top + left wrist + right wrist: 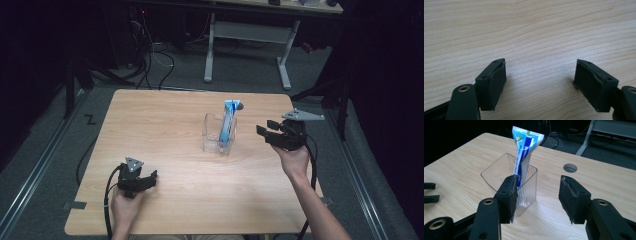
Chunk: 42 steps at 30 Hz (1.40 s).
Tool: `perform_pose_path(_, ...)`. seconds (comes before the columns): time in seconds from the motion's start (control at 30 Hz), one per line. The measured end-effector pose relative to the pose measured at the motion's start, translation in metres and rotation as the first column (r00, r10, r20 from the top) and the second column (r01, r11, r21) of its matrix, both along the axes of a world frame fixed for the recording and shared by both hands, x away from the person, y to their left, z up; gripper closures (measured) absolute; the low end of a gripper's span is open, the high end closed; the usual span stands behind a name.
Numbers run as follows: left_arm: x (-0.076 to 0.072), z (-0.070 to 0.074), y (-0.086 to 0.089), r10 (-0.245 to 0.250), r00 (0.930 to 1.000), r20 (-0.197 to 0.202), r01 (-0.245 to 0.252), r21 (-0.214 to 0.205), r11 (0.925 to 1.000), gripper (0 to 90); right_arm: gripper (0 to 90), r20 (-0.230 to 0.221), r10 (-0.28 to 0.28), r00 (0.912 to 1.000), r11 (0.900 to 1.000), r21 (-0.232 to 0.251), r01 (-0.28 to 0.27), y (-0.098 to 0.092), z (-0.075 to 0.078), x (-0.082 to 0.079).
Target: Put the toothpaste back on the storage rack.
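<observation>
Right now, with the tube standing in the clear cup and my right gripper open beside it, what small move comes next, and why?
Probably ease the right gripper back from the clear cup. Its jaws stand open with nothing between them, and the toothpaste tube already leans inside the cup, so a release looks done. The left gripper hangs open over bare table.

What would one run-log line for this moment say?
toothpaste tube: upright in clear cup | right tongs: open, beside cup, empty | left tongs: open, over bare table
</observation>
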State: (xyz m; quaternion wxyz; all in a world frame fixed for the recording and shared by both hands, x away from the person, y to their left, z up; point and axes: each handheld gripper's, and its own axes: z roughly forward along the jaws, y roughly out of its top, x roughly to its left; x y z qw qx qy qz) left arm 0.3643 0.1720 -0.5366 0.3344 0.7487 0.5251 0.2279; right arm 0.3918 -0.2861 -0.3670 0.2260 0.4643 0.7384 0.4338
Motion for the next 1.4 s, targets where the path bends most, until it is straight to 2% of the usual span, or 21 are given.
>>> perform_pose_path(0.3, 0.0, 0.0, 0.0, 0.0, 1.0, 0.0, 0.0, 0.0, 1.0, 26.1, 49.1, -0.01, -0.022, 0.9997, 0.9997, 0.013, 0.022, -0.01, -0.006, -0.007)
perform_pose_path(1.0, 0.0, 0.0, 0.0, -0.001, 1.0, 0.0, 0.001, 0.001, 1.0, 26.0, 49.3, -0.032, -0.041, 0.9986, 0.9982, 0.042, 0.043, -0.016, -0.023, -0.014)
perform_pose_path(1.17, 0.0, 0.0, 0.0, -0.001, 1.0, 0.0, 0.001, 0.001, 1.0, 26.0, 49.3, -0.036, -0.044, 0.9984, 0.998, 0.043, 0.046, -0.016, -0.029, -0.015)
perform_pose_path(1.4, 0.0, 0.0, 0.0, -0.001, 1.0, 0.0, 0.001, 0.001, 1.0, 26.0, 49.5, -0.061, -0.067, 0.9959, 0.9968, 0.038, 0.07, -0.017, -0.047, -0.019)
